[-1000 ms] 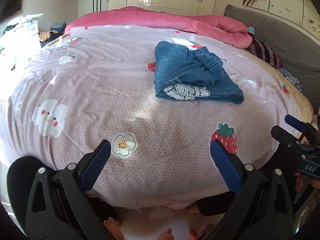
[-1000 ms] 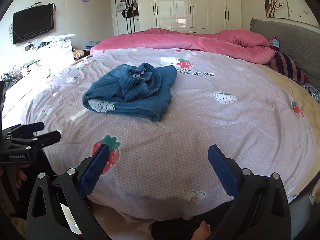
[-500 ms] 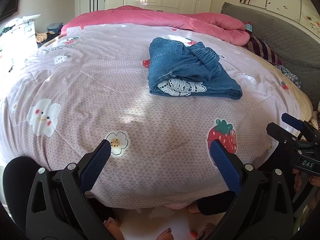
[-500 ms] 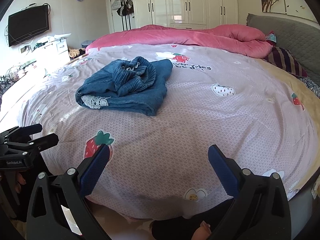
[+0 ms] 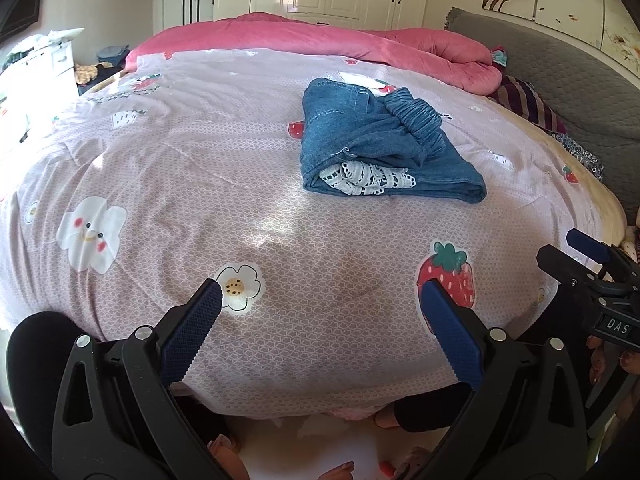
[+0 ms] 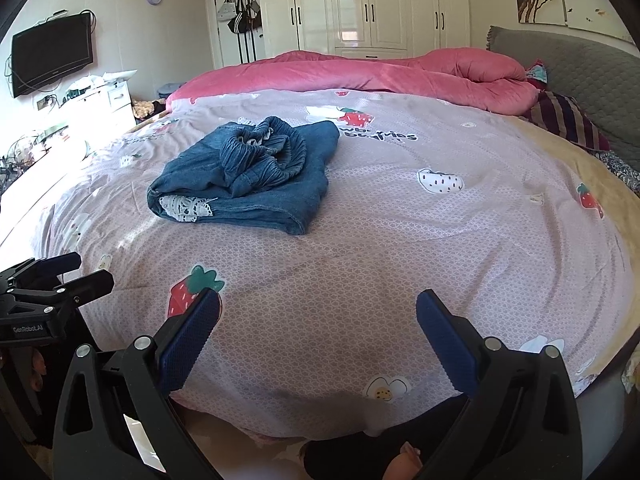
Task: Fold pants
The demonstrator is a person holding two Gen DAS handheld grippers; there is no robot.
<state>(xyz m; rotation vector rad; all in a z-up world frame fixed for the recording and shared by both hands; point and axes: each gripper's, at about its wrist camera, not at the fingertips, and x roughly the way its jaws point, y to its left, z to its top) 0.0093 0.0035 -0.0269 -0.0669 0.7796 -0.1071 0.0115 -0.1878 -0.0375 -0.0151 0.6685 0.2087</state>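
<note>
Both views have drawn slightly nearer the folded blue denim pants on the pink printed bedspread.
Pants sit upper centre; white lace trim partly tucked inside; left gripper and right gripper spread wide, empty.

The pants are soft blue denim with a gathered waistband and white lace trim, lying on a matt printed cotton bedspread — beyond it a plush pink blanket, glossy white wardrobe doors — and matt black plastic grippers with textured blue pads.
</note>
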